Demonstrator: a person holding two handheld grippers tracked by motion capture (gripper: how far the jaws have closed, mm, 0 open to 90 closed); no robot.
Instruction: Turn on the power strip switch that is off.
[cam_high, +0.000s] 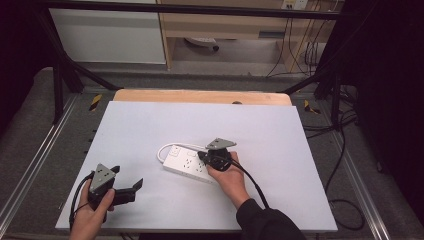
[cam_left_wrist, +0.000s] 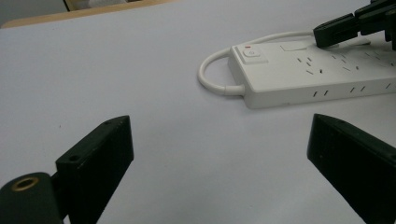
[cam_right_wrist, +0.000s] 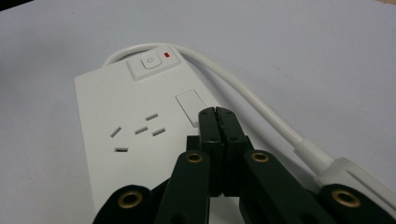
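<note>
1. Two grippers working over a pale matte table top (cam_high: 150, 130): right gripper (cam_right_wrist: 218, 116) hovering with jaws pressed together, empty, tips poised over the white rectangular plastic power strip (cam_right_wrist: 116, 135).
2. Lying flat just beneath and ahead of those closed tips, with a small blank white panel (cam_right_wrist: 189, 106) directly at the tips and the square power button (cam_right_wrist: 148, 63) with its red indicator (cam_right_wrist: 167, 55) farther ahead.
3. Looping from the button end, a white rubbery cord (cam_right_wrist: 243, 93) running back past the jaws' right side.
4. Waiting well apart from the strip: left gripper (cam_left_wrist: 219, 149), jaws spread wide, nothing between them, strip lying ahead and to their right.
5. Risking, by judgement, a slide of the light strip if pushed off-centre, since unbraced by the left gripper.
6. Risking also a missed button or snagging the cord.
</note>
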